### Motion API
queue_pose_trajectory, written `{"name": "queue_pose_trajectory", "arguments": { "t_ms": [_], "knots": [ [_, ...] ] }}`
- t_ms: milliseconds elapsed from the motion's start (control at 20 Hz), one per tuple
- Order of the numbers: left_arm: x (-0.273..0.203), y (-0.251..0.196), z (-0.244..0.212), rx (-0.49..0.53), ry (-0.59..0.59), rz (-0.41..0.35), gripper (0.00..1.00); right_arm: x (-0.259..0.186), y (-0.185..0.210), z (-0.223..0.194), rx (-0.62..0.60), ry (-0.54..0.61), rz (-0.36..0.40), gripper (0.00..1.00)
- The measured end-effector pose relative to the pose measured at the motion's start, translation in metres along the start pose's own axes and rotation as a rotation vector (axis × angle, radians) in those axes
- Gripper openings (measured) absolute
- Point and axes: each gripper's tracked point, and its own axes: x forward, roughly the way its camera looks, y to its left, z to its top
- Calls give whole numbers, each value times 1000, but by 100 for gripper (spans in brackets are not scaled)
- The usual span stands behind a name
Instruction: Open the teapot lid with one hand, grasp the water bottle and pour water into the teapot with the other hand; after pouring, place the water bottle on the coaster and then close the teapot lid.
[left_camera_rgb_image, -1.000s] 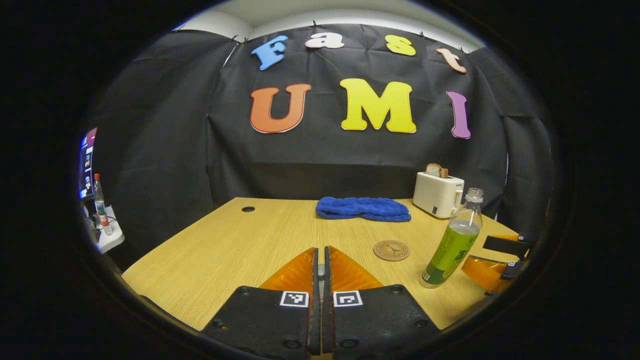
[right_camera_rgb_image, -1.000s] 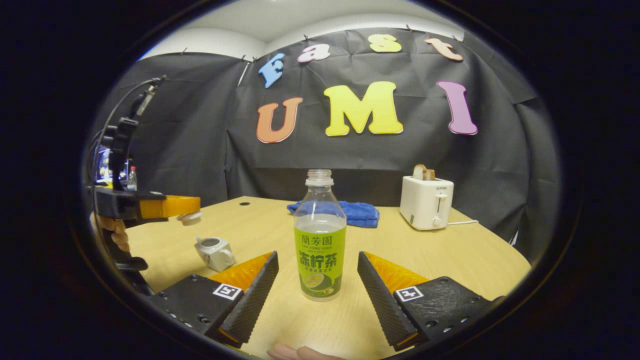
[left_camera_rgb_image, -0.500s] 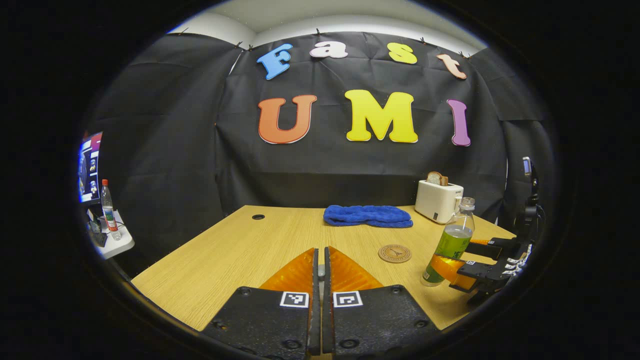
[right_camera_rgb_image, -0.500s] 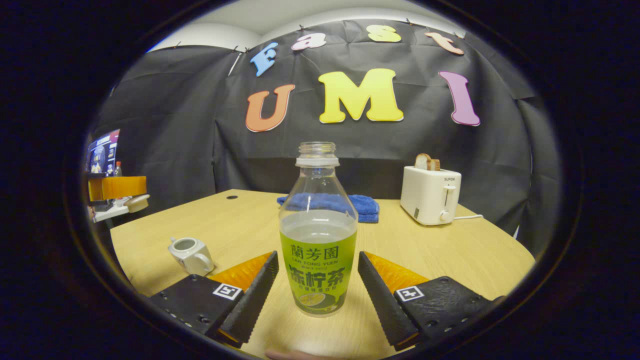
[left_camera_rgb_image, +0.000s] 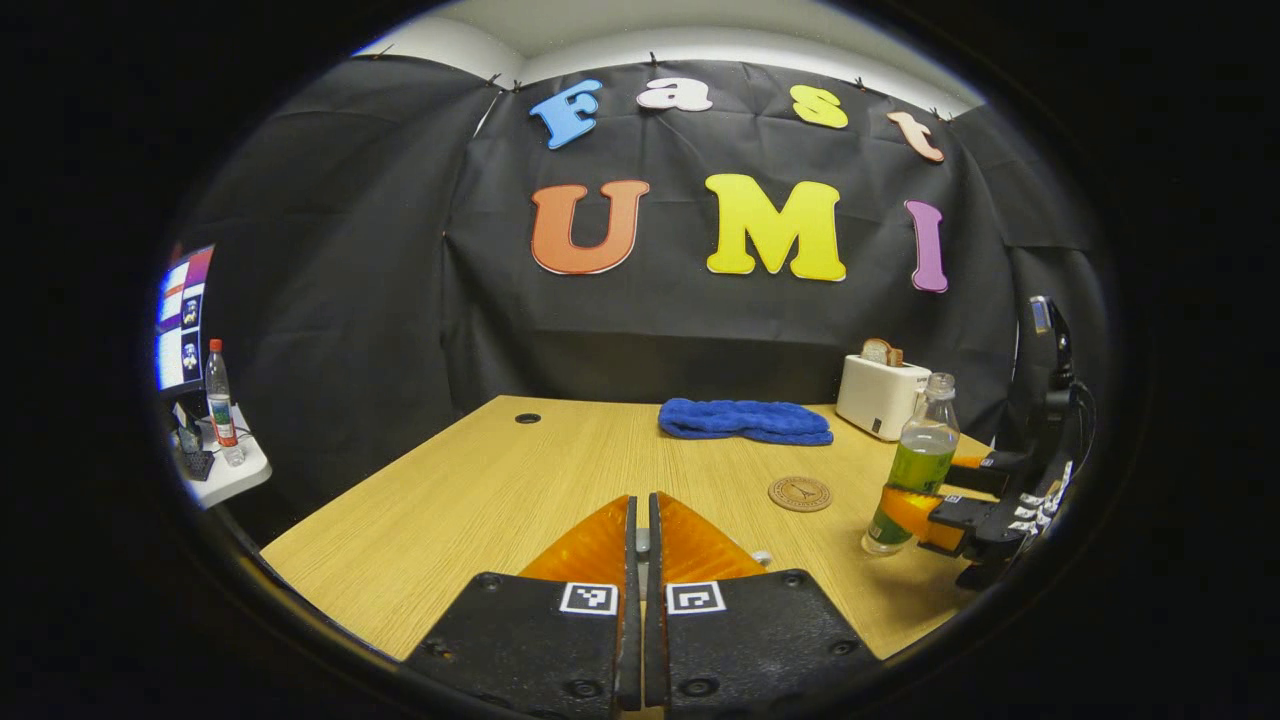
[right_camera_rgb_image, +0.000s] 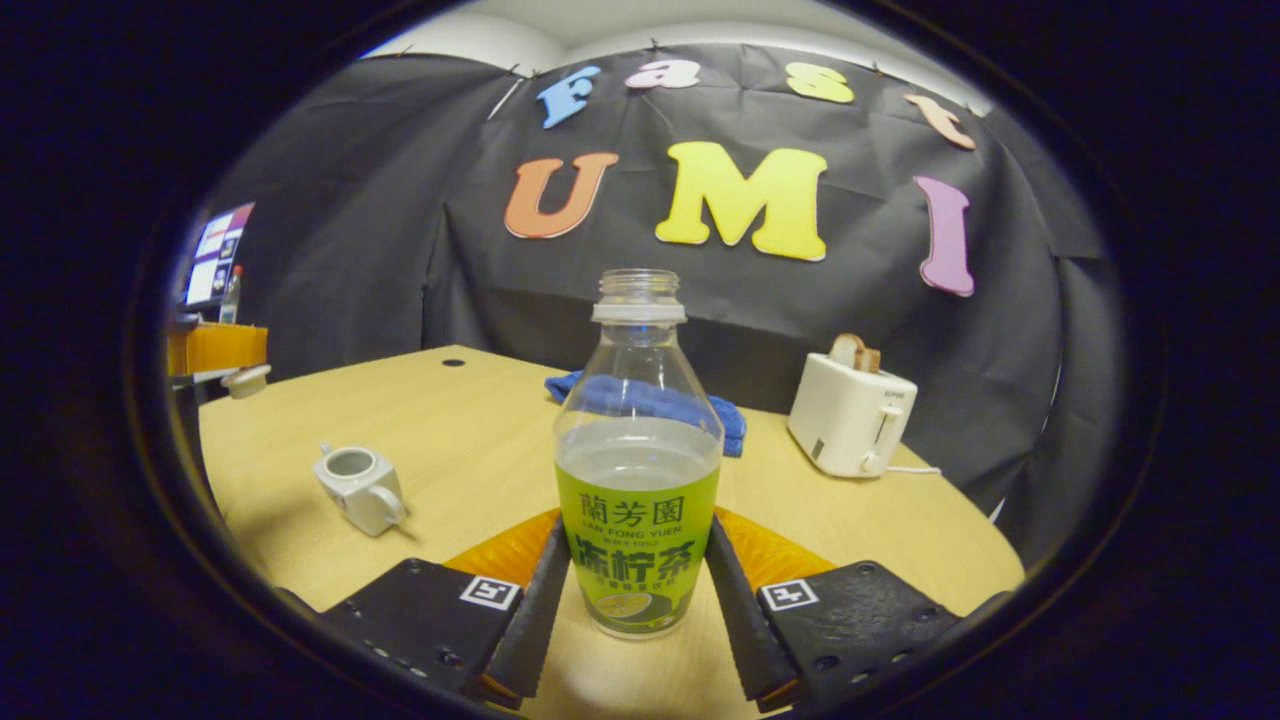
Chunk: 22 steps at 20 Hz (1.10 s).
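The clear plastic bottle (right_camera_rgb_image: 638, 470) stands mid-frame on the wooden counter (right_camera_rgb_image: 470, 440), squeezed by the right claw (right_camera_rgb_image: 637, 600). Left claw (left_camera_rgb_image: 640, 530) closed.

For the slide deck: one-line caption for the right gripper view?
Right gripper shut on the uncapped water bottle, open teapot to its left.

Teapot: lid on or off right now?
Off. The teapot shows an open round mouth, and the lid is held up by the left gripper.
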Motion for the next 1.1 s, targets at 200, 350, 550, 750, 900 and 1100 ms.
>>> {"name": "queue_pose_trajectory", "arguments": {
  "t_ms": [200,350,550,750,900,1100],
  "knots": [
    [-4,9,-8,-3,9,-1,4,1,1,20,-228,-19,-51,73],
    [-10,13,-10,6,3,1,4,5,5,27,-376,-20,-83,72],
    [-15,20,-14,5,-3,-2,4,14,15,36,-607,-39,-117,72],
    [-17,28,-17,-4,-8,-1,4,24,28,36,-786,-53,-122,74],
    [-17,36,-22,-9,-3,4,4,27,37,40,-931,-84,-152,73],
    [-16,45,-31,-27,10,5,4,33,42,46,-1128,-117,-198,74]
  ]
}}
